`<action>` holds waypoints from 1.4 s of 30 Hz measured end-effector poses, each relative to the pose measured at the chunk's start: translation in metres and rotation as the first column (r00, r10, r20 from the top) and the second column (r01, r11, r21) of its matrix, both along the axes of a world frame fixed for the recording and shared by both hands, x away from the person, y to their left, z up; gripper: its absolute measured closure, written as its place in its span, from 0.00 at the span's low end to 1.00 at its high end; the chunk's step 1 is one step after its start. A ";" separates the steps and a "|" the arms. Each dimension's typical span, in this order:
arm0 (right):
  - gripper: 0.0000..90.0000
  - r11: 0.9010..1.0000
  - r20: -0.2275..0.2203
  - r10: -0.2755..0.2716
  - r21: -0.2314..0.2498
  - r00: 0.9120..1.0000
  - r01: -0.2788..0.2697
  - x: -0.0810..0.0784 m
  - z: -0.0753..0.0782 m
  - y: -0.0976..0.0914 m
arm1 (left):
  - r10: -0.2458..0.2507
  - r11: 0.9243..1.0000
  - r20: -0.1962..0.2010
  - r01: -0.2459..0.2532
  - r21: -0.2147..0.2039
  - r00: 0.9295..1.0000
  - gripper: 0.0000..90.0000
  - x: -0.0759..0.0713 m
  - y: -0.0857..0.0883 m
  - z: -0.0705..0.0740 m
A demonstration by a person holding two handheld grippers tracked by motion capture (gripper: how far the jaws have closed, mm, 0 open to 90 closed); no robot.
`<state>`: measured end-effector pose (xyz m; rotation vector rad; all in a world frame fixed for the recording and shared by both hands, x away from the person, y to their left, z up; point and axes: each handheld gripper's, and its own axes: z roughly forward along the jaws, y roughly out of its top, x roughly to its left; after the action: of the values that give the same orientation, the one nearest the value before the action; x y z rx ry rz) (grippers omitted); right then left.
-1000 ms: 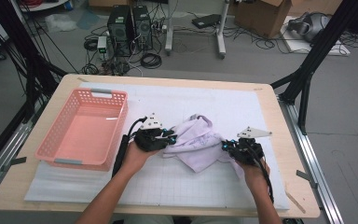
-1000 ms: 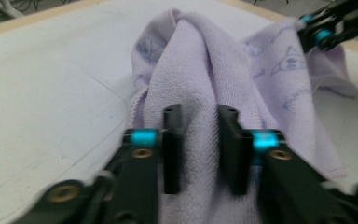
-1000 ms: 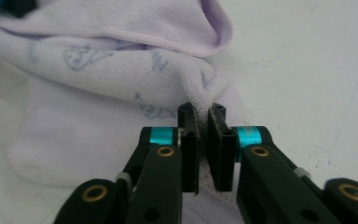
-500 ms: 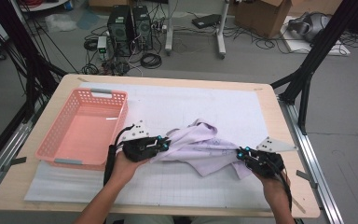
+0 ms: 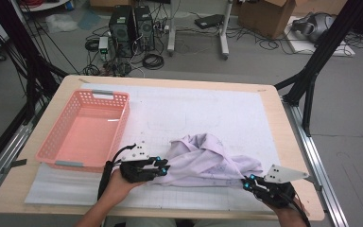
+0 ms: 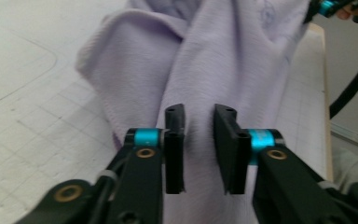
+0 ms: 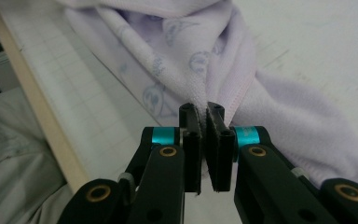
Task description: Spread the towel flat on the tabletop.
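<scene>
Since a second ago the two hands have drawn apart, pulling the lilac cloth (image 5: 208, 158) wider across the white gridded mat (image 5: 227, 113). The left gripper (image 5: 163, 166) has just been opening; its jaws now stand apart with the cloth's fold between them, seemingly free of the pads, though the view is soft there. The right gripper (image 5: 246, 183) is clamped on a hem of the cloth, close to the table's near edge (image 5: 170, 215). The pink basket (image 5: 82, 163) stands just left of the left gripper. Open mat lies beyond the cloth. Computer towers (image 5: 132, 21) and cables sit on the floor behind.
</scene>
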<state>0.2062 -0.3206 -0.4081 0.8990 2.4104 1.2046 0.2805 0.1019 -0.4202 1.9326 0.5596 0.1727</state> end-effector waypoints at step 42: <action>0.92 0.998 -0.271 -0.057 -0.024 0.961 0.053 0.123 -0.022 0.032 | -0.099 0.995 0.040 0.097 0.038 0.994 0.87 0.061 -0.097 0.031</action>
<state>0.3289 -0.2888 -0.4305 1.1873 2.5801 1.1012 0.3413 0.0045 -0.3892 1.9820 0.4355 0.1609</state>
